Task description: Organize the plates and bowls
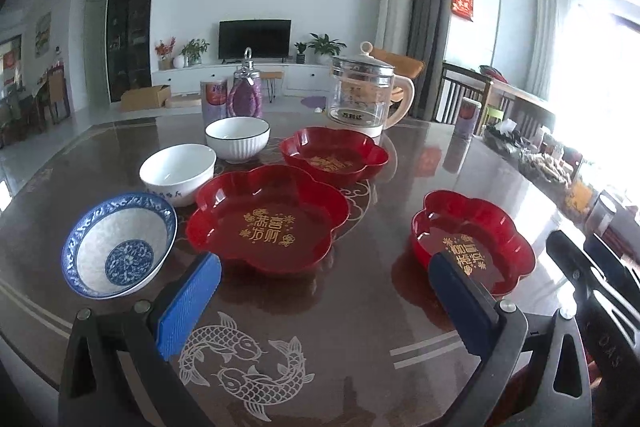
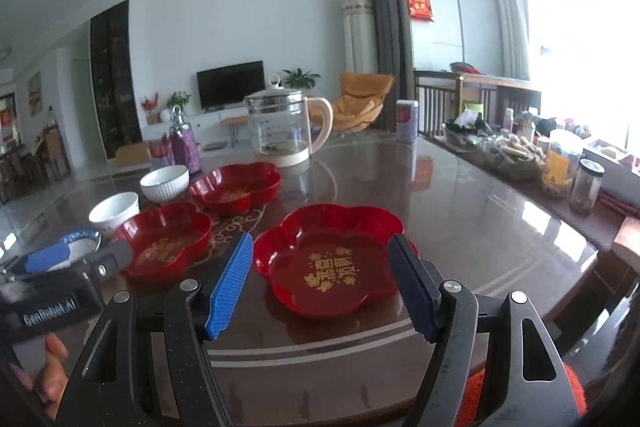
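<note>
Right gripper [image 2: 320, 283] open, red plate [image 2: 332, 259] just beyond.

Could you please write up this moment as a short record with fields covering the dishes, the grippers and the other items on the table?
surface: glossy brown table with a fish motif
bowls: blue patterned bowl, plain white bowl, ribbed white bowl, standing apart in a row
plates: three red flower-shaped plates, none stacked
left gripper: open, holding nothing
right gripper: open, nearest red plate beyond its fingers
other: glass kettle
</note>
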`<state>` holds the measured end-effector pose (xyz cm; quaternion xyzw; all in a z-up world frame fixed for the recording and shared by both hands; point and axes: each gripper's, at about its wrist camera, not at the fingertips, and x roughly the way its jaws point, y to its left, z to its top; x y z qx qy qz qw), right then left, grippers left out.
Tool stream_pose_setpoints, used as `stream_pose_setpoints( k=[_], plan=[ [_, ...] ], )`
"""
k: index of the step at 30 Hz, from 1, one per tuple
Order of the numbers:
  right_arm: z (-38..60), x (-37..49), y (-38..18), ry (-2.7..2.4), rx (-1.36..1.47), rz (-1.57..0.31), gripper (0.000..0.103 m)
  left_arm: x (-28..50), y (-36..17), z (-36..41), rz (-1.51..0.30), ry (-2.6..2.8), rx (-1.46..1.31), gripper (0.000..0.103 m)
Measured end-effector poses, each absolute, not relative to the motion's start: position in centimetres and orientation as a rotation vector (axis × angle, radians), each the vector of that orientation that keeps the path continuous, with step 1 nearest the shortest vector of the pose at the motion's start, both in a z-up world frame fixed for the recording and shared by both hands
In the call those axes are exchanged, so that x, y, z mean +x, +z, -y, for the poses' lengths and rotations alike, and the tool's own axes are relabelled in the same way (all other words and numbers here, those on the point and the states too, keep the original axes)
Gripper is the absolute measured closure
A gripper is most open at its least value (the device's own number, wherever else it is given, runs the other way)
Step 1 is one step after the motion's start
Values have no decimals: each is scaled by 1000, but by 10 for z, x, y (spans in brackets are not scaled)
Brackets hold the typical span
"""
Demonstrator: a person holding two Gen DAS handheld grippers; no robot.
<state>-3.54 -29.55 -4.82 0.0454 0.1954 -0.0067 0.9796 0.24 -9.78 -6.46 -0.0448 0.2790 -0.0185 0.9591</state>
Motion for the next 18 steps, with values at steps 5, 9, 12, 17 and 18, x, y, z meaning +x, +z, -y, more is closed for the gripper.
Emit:
stream_pose_setpoints(
  k=[5,9,12,17,18],
  plan=[
    [296,-26,-55,-7,105,-421,29,6,-68,95,-576,-25,-83,0],
    [292,-30,-58,-10,65,-390,29,10,-71,89,-591,-9,-107,0],
    [291,-29,-57,1,67,-396,29,11,-73,87,-597,-2,-115,0],
    [290,-28,-58,2,59,-398,29,12,-74,87,-602,-3,-111,0],
    [289,-28,-59,2,59,-400,29,12,-74,87,-603,-3,-108,0]
  ],
)
